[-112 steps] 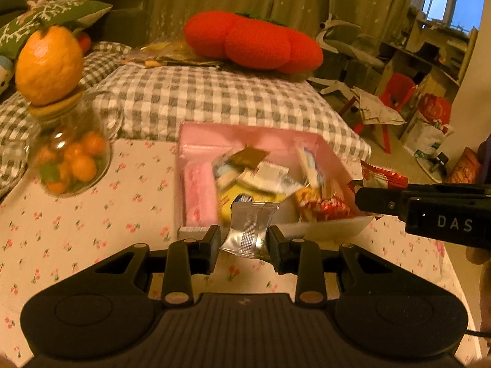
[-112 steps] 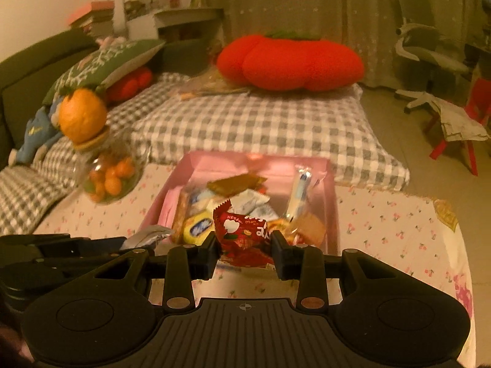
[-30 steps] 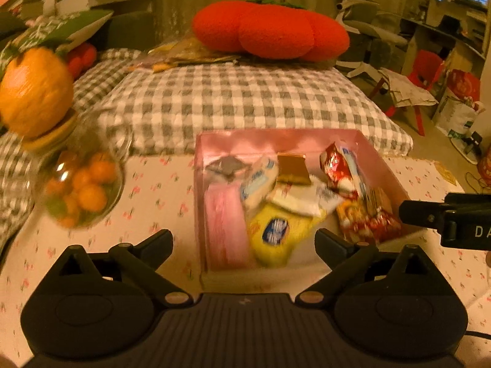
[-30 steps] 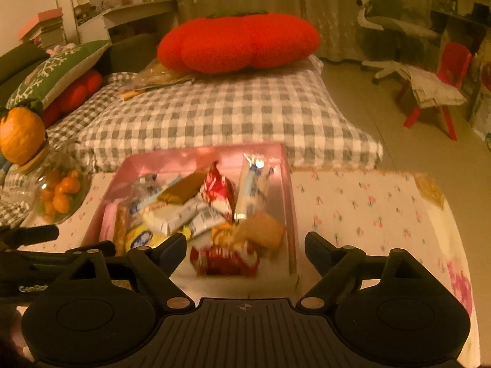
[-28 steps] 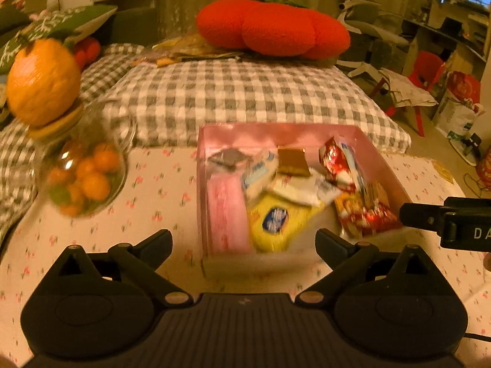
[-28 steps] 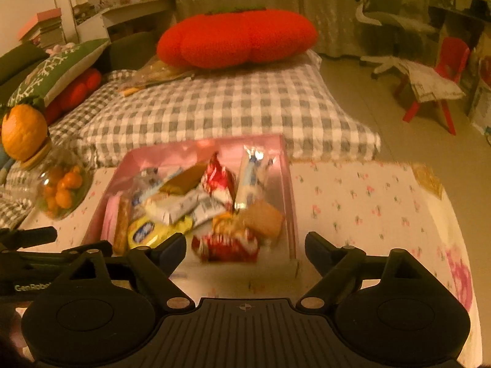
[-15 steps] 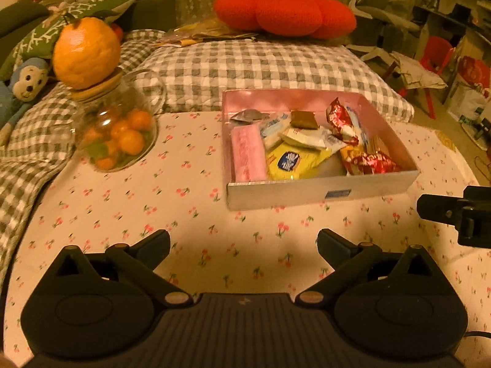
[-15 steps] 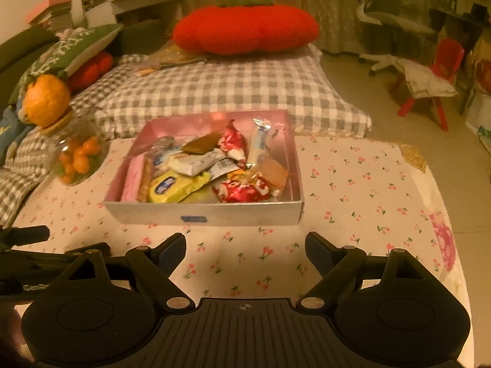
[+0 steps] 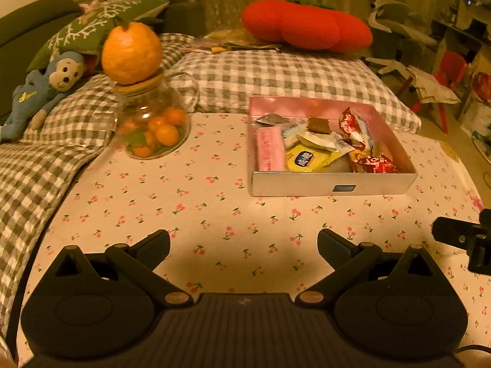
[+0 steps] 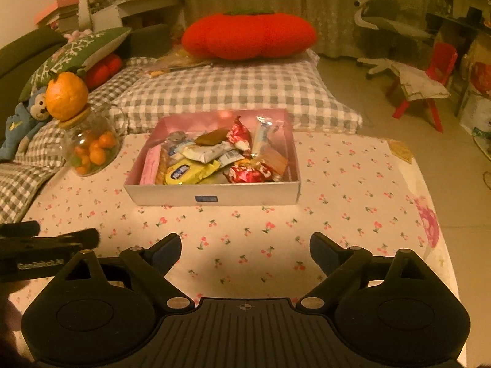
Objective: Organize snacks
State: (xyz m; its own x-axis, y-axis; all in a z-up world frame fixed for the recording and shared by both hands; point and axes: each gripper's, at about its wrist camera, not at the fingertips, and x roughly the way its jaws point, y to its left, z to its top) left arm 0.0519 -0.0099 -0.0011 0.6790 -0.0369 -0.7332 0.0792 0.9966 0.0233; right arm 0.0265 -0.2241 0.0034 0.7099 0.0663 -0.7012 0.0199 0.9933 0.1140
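Cherry-print tablecloth (image 9: 214, 214), both tongs angled downward, left tongs (image 9: 244, 243) gaping empty, right tongs (image 10: 245, 250) just widened, empty

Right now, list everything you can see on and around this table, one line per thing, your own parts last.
box: one, pink inside, pale outside, on the tablecloth
snacks: a pile, count unclear; mixed colours; inside the box
pink packet: one, pink, along the box's left wall
yellow packet: one, yellow, near the box's front wall
glass jar: one, clear, holding small oranges, left of the box
orange: one, orange, on the jar's lid
tablecloth: one, pale with cherry print, under everything
checked cushion: one, grey and white, behind the box
red cushion: one, red, far end
monkey toy: one, blue, far left
left gripper: one, black, open, empty
right gripper: one, black, open, empty
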